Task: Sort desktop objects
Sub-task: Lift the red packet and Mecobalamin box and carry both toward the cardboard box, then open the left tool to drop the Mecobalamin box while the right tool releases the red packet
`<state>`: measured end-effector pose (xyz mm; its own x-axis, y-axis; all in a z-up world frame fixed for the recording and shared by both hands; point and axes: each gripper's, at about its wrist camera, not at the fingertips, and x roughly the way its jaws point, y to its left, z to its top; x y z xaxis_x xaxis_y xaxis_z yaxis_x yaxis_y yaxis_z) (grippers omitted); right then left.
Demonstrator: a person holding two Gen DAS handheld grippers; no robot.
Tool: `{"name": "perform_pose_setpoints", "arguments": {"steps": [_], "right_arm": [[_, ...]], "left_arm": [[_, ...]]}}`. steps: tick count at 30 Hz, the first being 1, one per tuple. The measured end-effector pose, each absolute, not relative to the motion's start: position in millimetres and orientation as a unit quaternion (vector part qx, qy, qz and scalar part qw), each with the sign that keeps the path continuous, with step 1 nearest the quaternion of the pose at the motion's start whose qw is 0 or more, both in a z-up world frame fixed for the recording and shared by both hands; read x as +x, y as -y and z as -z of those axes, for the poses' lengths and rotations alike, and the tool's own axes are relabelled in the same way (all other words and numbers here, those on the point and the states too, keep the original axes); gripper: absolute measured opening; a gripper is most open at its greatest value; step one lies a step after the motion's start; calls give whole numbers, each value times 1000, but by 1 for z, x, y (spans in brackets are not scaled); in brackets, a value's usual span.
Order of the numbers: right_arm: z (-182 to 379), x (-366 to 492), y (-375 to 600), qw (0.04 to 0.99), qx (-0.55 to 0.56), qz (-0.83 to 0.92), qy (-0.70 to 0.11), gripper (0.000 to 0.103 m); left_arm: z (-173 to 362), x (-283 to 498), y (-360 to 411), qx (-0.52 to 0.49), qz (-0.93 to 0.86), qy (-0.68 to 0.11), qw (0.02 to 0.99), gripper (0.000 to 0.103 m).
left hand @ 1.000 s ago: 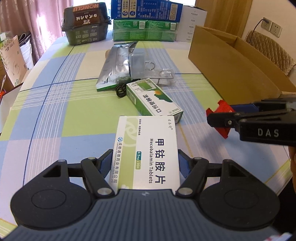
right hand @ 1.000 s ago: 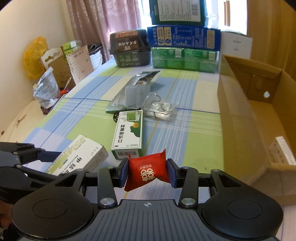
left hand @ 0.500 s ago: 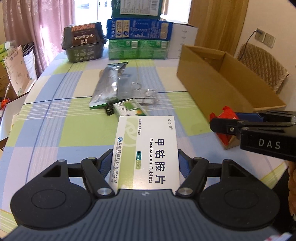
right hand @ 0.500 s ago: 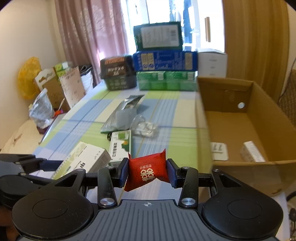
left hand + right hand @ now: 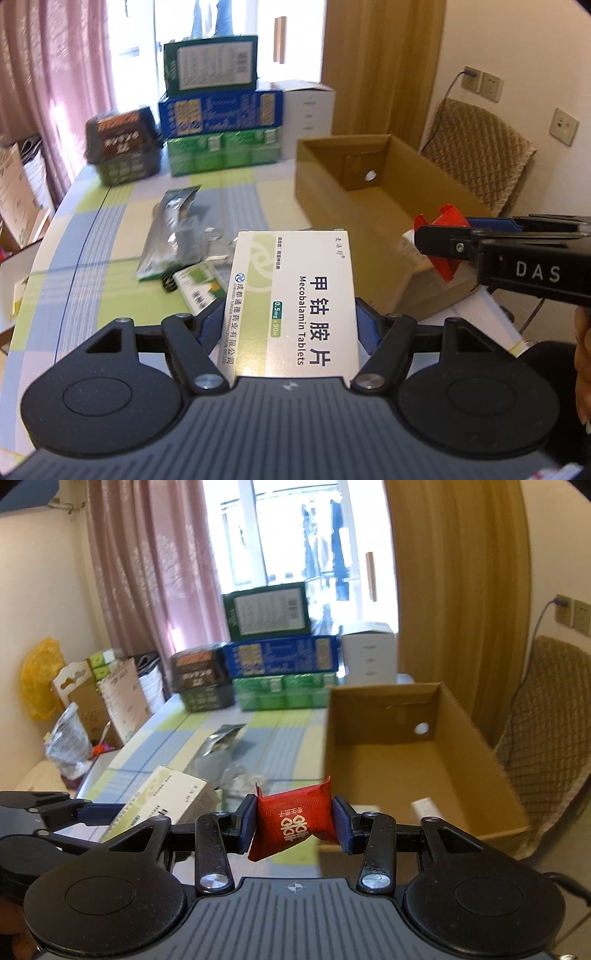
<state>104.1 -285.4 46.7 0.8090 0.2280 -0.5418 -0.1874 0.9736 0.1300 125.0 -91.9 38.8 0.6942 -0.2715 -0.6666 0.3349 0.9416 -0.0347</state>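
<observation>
Red foil shows between the blue pads of the right gripper (image 5: 295, 821), which clamps a small red sachet (image 5: 293, 821) in the air at the near edge of the open cardboard box (image 5: 476, 764). The left gripper (image 5: 291, 328) pinches a white-and-green Mecobalamin tablet box (image 5: 291, 295) by its long sides, lifted above the checked worktop (image 5: 99, 291). On the worktop lie a silver foil pouch (image 5: 166, 236) and a green carton (image 5: 199, 286), beside each other and left of the cardboard box.
</observation>
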Motion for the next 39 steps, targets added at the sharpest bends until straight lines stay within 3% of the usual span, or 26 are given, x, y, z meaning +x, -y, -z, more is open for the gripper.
{"name": "perform_pose_setpoints", "arguments": {"steps": [16, 39], "right_arm": [[-45, 142, 380, 953, 44, -48, -297, 41], [-2, 205, 416, 939, 54, -45, -337, 41]], "left_arm": [[-62, 169, 188, 49, 231, -346, 908, 67], [-26, 239, 245, 43, 243, -375, 894, 67]]}}
